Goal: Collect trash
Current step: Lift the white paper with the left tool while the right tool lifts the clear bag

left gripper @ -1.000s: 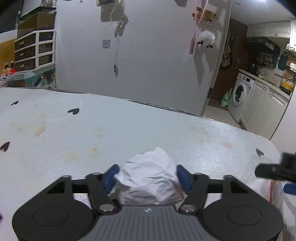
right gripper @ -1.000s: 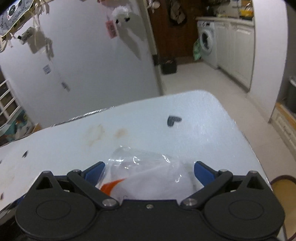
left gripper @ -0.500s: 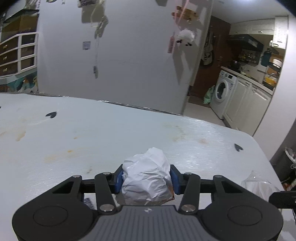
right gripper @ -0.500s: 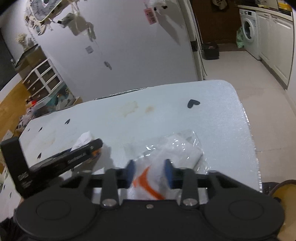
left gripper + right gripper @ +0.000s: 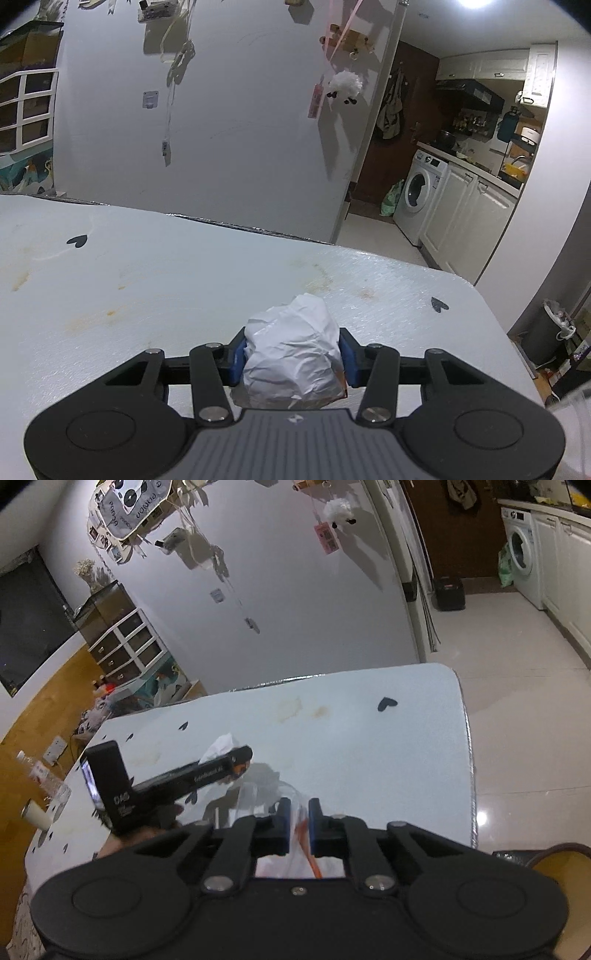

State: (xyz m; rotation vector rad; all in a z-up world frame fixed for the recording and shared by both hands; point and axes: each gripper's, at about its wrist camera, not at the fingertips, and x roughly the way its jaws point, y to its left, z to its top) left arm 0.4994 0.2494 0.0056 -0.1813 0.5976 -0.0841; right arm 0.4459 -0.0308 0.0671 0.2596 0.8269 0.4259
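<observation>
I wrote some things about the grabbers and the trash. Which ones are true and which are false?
1. The left gripper squeezes a crumpled white paper wad. True.
2. The right gripper is wide open. False: it is pinched shut on a clear plastic bag.
3. The table has brownish stains. True.
4. The washing machine door hangs open. False: it is closed.
5. The paper wad is red. False: it is white.
</observation>
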